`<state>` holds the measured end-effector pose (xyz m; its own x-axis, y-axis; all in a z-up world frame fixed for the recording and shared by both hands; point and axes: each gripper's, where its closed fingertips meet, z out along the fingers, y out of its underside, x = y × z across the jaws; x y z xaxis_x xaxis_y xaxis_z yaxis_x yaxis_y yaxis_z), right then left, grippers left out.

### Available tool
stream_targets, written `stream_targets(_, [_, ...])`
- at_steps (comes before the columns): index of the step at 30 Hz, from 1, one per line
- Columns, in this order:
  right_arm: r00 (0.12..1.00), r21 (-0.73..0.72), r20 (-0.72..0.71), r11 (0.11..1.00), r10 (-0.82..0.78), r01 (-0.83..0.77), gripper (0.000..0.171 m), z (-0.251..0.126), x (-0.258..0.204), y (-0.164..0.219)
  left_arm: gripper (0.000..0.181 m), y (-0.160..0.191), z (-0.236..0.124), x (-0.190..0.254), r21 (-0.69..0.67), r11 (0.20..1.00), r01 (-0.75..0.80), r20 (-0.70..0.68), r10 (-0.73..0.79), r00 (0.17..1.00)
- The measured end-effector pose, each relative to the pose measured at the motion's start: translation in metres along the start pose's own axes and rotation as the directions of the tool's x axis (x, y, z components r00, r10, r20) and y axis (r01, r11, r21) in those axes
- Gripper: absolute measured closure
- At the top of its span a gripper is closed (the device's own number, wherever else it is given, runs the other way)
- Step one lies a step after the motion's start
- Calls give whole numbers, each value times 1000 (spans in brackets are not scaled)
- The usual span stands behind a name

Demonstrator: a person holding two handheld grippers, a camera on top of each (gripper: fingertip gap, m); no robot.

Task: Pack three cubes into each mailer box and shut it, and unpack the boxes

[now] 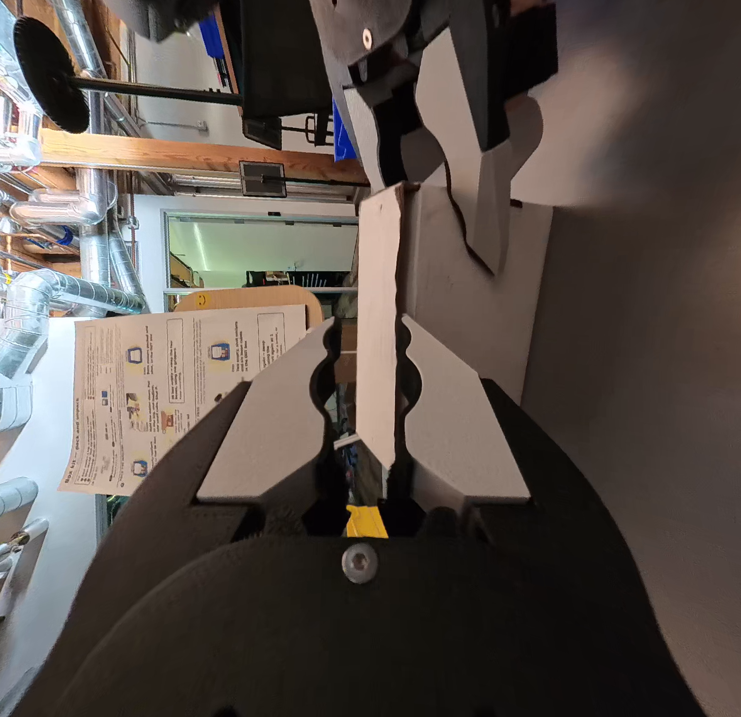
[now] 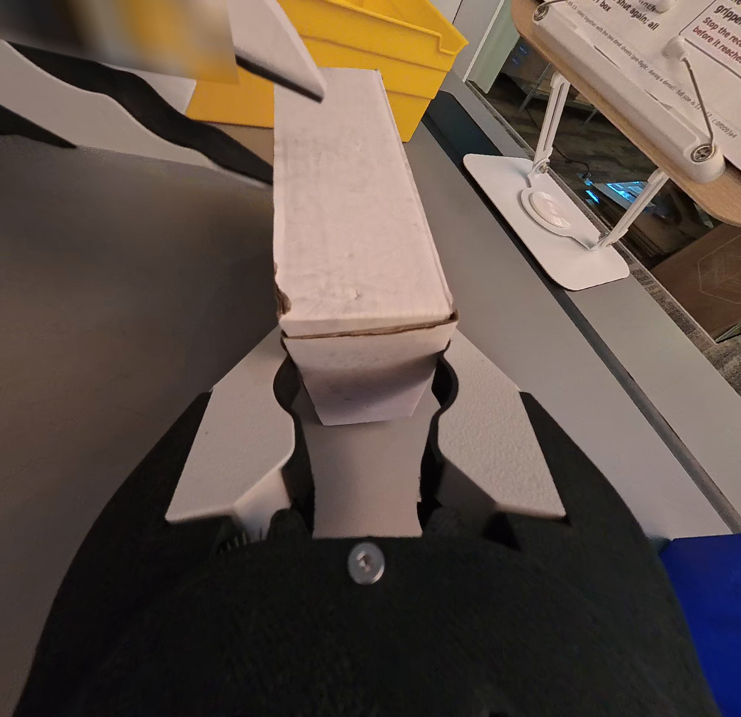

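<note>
While the right tongs [image 2: 363, 381] clamp the white mailer box's [image 2: 353, 233] near end just above the grey bench [image 2: 120, 257], its far end points to twelve o'clock, where the left tongs [image 1: 367, 381] stand apart around its flap [image 1: 379, 337]. Judging by that shallow end grip, closing hard on the flap could twist the box loose

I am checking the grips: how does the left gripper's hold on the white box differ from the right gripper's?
The right gripper holds the white box by its thick end; the left gripper has only a thin cardboard flap between its fingers. The right gripper's fingers press both sides; the left gripper shows a gap beside one finger, so it seems unclamped. Both work on the same box.
</note>
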<state>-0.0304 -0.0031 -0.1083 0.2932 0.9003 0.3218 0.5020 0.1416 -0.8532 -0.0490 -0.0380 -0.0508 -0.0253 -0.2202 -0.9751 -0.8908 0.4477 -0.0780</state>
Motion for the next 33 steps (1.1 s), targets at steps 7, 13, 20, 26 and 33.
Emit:
stream_targets(7, [1000,-1,-1,1000,4,-4,105,0,1,0,178,7,1,9,-32,999,-26,-43,25,999])
stream_targets(13, [1000,-1,-3,1000,0,0,106,0,1,0,180,7,1,8,-47,996,78,-141,-84,986])
stream_targets(20, [1000,2,2,1000,11,-11,106,0,0,1,181,6,1,6,-50,998,32,-103,-37,994])
stream_targets(26, [1000,1,4,1000,13,-13,105,1,0,0,181,8,0,4,-49,997,65,-101,-70,992])
stream_targets(33, [1000,-7,-3,1000,1,-1,105,2,0,0,181,10,1,5,-54,993,101,-122,-107,987])
